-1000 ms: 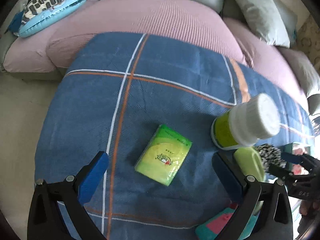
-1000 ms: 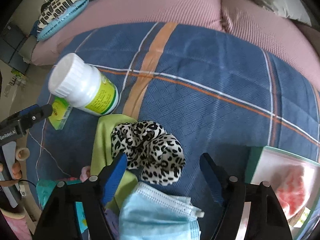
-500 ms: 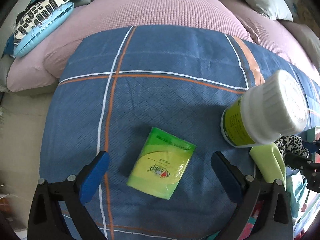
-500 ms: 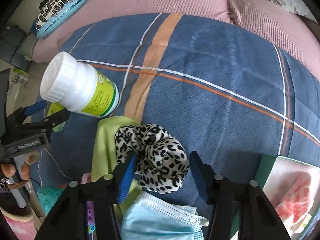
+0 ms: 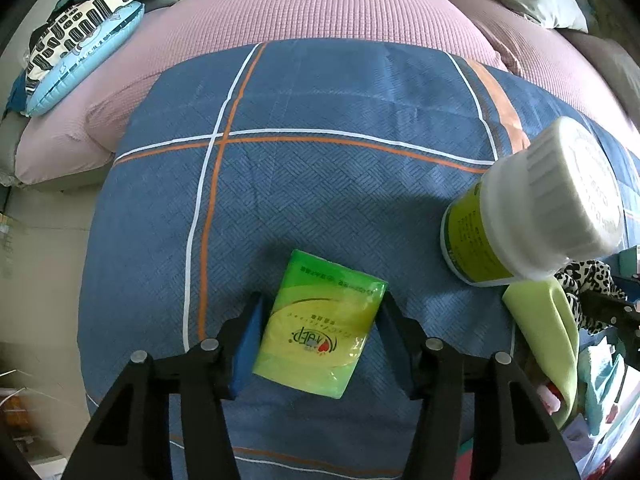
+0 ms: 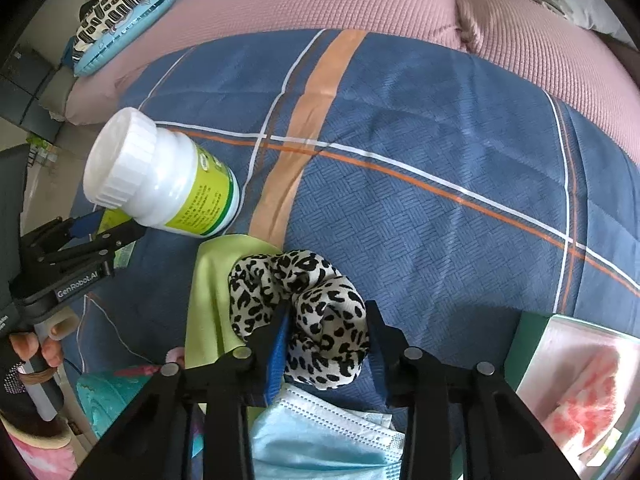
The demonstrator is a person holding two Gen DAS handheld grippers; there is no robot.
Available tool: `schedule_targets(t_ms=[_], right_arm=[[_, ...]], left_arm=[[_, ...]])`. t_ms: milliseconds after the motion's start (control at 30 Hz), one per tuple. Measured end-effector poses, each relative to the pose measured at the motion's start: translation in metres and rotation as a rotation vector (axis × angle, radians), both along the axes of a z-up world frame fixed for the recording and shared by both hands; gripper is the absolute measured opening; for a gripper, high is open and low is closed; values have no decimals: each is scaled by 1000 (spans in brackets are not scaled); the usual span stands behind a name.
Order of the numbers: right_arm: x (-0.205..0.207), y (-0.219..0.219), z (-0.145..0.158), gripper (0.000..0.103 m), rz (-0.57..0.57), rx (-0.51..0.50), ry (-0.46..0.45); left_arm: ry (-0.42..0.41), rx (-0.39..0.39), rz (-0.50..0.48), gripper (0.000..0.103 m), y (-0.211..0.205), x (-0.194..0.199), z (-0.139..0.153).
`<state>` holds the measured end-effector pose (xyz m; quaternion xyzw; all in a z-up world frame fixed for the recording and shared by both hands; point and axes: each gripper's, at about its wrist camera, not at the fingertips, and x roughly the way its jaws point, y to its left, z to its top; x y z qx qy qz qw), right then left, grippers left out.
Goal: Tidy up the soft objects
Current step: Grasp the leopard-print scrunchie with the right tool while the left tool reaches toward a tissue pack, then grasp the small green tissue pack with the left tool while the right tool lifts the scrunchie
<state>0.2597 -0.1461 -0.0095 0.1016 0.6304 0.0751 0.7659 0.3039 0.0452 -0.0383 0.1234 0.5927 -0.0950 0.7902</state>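
Left wrist: left gripper (image 5: 320, 316) clamped tissue pack (image 5: 320, 326), low centre, on blanket (image 5: 320, 184) | Right wrist: right gripper (image 6: 326, 324) clamped scrunchie (image 6: 304, 312), low centre; mask (image 6: 320, 436), cloth (image 6: 212, 296) unsorted | Progress: early, nothing placed yet

My tissue pack (image 5: 320, 326) is yellow-green; my scrunchie (image 6: 304, 312) is leopard-print black on cream; the blanket (image 6: 420, 152) is navy with orange and white stripes.

tissue pack (image 5: 320, 326) left of bottle (image 5: 532, 204) | scrunchie (image 6: 300, 312) on cloth (image 6: 212, 292) | mask (image 6: 320, 440) nearest
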Motion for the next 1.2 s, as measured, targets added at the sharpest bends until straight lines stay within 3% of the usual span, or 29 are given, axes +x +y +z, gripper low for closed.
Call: schedule_targets(t_ms=[100, 567, 1200], right_arm=[[-6, -4, 1, 30, 6, -9, -7], [-31, -20, 36, 28, -15, -39, -60], [-84, -56, 121, 28, -76, -26, -186]], left_arm=[[0, -1, 7, 57, -2, -6, 3], [-7, 6, 44, 57, 0, -22, 33], [-131, -28, 41, 57, -15, -76, 142]])
